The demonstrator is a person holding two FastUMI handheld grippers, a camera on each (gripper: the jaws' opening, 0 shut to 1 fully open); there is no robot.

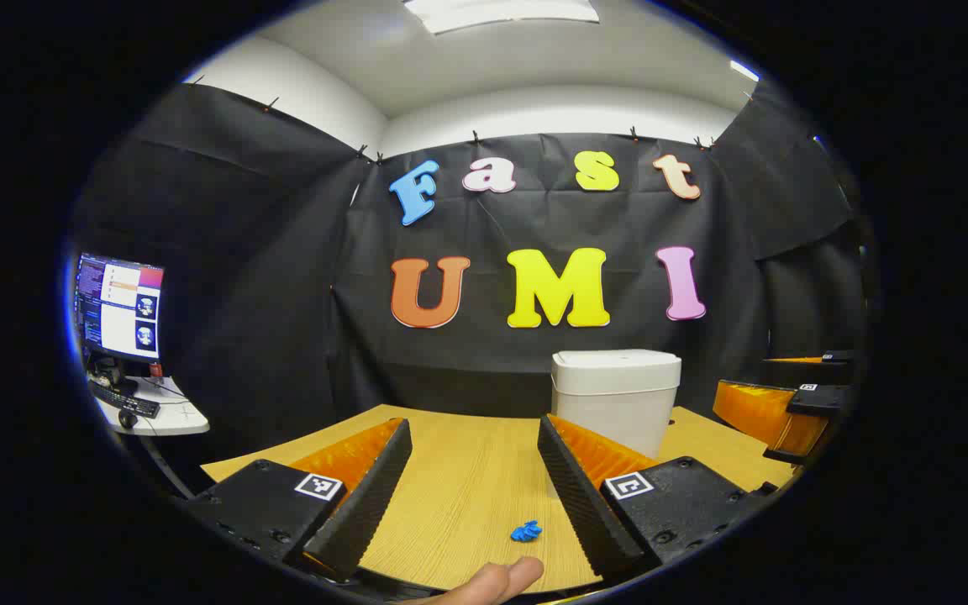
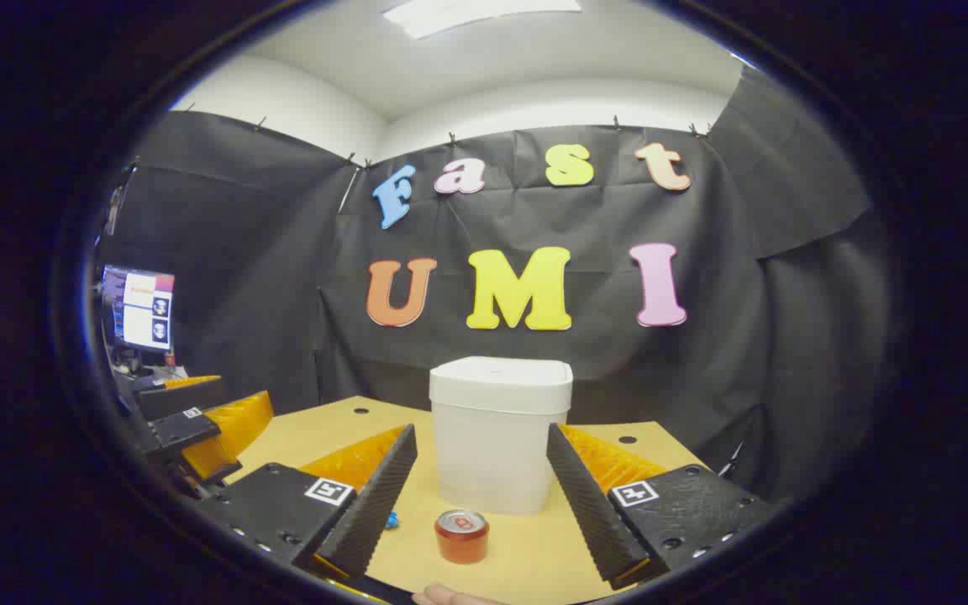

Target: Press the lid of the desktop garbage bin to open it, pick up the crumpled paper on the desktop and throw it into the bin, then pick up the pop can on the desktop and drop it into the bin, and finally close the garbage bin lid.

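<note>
A white desktop bin [image 1: 616, 403] stands on the wooden table with its lid [image 2: 501, 380] down. A small blue crumpled paper [image 1: 526, 530] lies on the tabletop between the fingers of my left gripper [image 1: 474, 427], which is open and holds nothing. In the right gripper view an orange pop can [image 2: 461, 535] stands upright just in front of the bin [image 2: 492, 458], between the fingers of my open right gripper [image 2: 481, 432]. A corner of the blue paper [image 2: 391, 521] peeks out beside the right gripper's left finger. A person's fingertip [image 1: 497, 580] shows at the bottom edge.
The wooden table [image 1: 450, 487] has cable holes near its back edge [image 2: 361, 411]. Black cloth walls close in behind and to the sides. A monitor [image 1: 118, 307] with a keyboard sits on a small white desk [image 1: 166, 418] at the far left.
</note>
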